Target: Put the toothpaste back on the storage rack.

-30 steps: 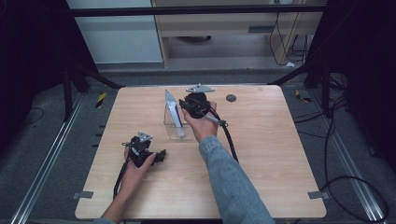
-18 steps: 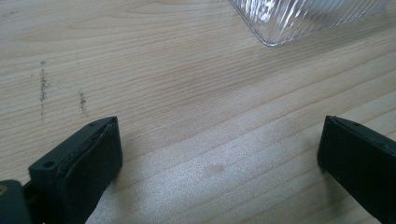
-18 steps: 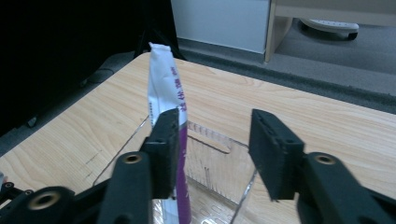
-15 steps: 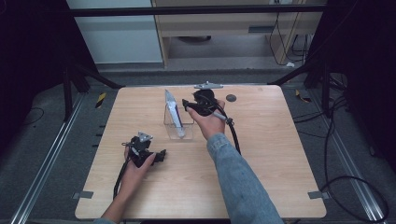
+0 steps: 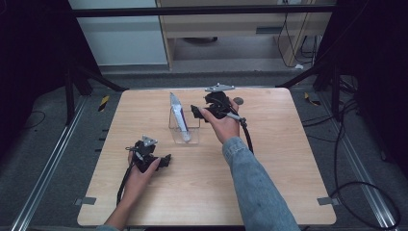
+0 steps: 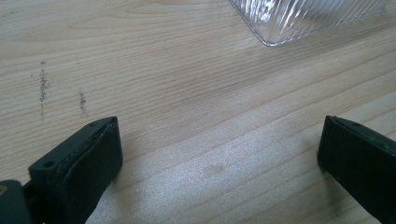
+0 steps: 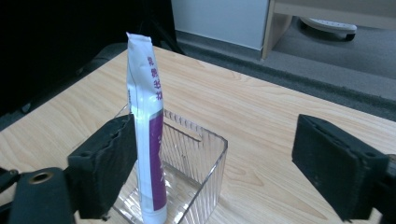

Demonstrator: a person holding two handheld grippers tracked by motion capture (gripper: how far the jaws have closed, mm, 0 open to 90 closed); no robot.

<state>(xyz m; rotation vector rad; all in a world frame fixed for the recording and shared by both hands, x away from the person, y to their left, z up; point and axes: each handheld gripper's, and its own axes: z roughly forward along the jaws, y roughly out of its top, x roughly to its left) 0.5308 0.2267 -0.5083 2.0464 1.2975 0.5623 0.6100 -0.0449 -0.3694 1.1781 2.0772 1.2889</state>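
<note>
Right tongs (image 5: 197, 112) have backed off toward the far edge, jaws wide, empty. Tube (image 7: 145, 126) stands in clear bin (image 7: 205, 154), mid-tabletop (image 5: 288, 159). Left tongs (image 5: 166, 160) spread, resting near front-left.

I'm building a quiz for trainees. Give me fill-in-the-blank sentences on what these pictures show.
1. The white and purple tube stands ____ in the clear ribbed box.
2. The right gripper is ____, holding nothing.
3. The left gripper is low over the ____ table, also open.

Missing: upright; open; wooden
</note>
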